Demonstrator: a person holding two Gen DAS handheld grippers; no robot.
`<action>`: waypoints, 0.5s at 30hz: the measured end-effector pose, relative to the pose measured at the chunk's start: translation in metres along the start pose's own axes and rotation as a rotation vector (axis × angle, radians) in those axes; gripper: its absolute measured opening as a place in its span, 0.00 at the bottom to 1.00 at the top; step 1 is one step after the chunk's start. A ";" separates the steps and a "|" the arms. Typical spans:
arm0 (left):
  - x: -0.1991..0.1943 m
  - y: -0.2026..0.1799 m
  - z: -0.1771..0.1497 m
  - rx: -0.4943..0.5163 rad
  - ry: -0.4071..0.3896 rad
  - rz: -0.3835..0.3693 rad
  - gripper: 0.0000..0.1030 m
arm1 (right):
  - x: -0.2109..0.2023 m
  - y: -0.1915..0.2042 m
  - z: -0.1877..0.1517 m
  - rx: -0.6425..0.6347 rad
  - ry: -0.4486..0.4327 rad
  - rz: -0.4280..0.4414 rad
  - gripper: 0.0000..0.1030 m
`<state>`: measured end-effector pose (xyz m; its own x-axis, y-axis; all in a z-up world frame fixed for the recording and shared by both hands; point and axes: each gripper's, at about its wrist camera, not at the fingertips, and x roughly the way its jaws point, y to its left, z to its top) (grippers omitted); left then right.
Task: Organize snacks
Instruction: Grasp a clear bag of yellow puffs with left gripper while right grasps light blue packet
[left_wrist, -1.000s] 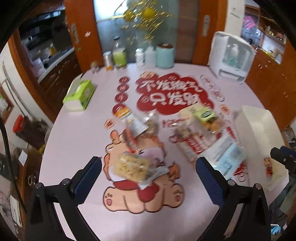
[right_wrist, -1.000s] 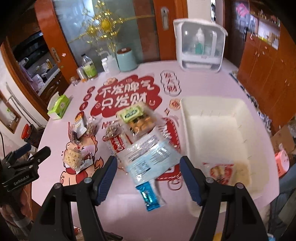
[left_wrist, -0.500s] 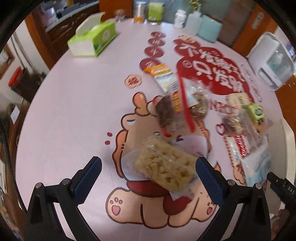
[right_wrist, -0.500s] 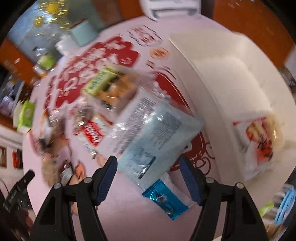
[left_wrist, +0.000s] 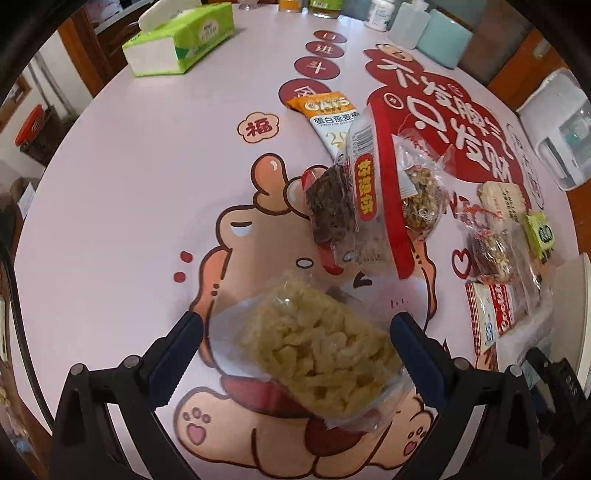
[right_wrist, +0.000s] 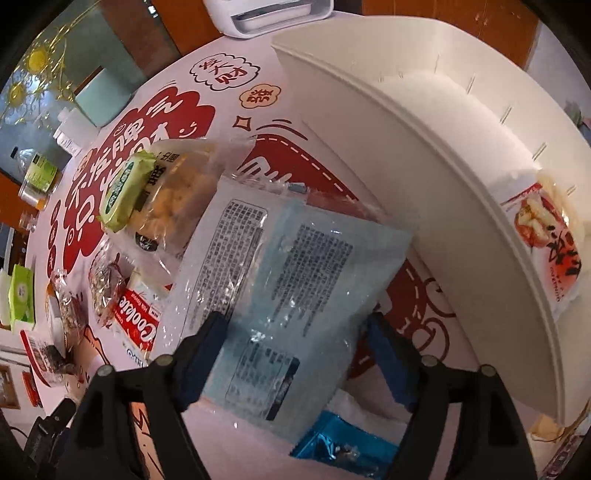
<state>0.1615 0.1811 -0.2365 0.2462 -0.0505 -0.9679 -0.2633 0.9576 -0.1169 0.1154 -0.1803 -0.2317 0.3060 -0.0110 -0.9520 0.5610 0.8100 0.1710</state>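
Both claws point steeply down at the counter (left_wrist: 129, 192). The left claw (left_wrist: 297, 341) gapes around a noodle-snack bag (left_wrist: 314, 350); the right claw (right_wrist: 295, 354), jaws just widened, straddles a pale blue packet (right_wrist: 295, 280), gripping nothing.

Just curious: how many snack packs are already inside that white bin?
1: a red-and-white snack pack lies at the near right end of the white bin. The bin's nearest corner is cut off, so more could be hidden.

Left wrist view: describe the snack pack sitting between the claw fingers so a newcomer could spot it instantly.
Start at the pink round table with the cartoon bear print; near the bear's feet lies a clear plastic pack of pale yellow crunchy noodle-like snack, between the fingers of the open left claw. Unlike the darker, printed packets further up the table, it has no visible label and shows one solid yellow block.
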 end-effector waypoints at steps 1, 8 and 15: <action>0.002 -0.001 0.002 -0.004 0.003 0.009 0.98 | 0.002 -0.002 0.000 0.012 0.008 0.015 0.83; 0.021 -0.013 0.002 0.002 0.049 0.086 0.98 | 0.010 0.006 -0.001 -0.007 0.023 0.027 0.93; 0.032 -0.015 -0.007 0.056 0.106 0.102 0.98 | 0.011 0.027 -0.003 -0.115 -0.013 0.028 0.84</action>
<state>0.1670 0.1634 -0.2675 0.1201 0.0209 -0.9925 -0.2288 0.9734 -0.0072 0.1319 -0.1566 -0.2386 0.3309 0.0055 -0.9436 0.4601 0.8721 0.1665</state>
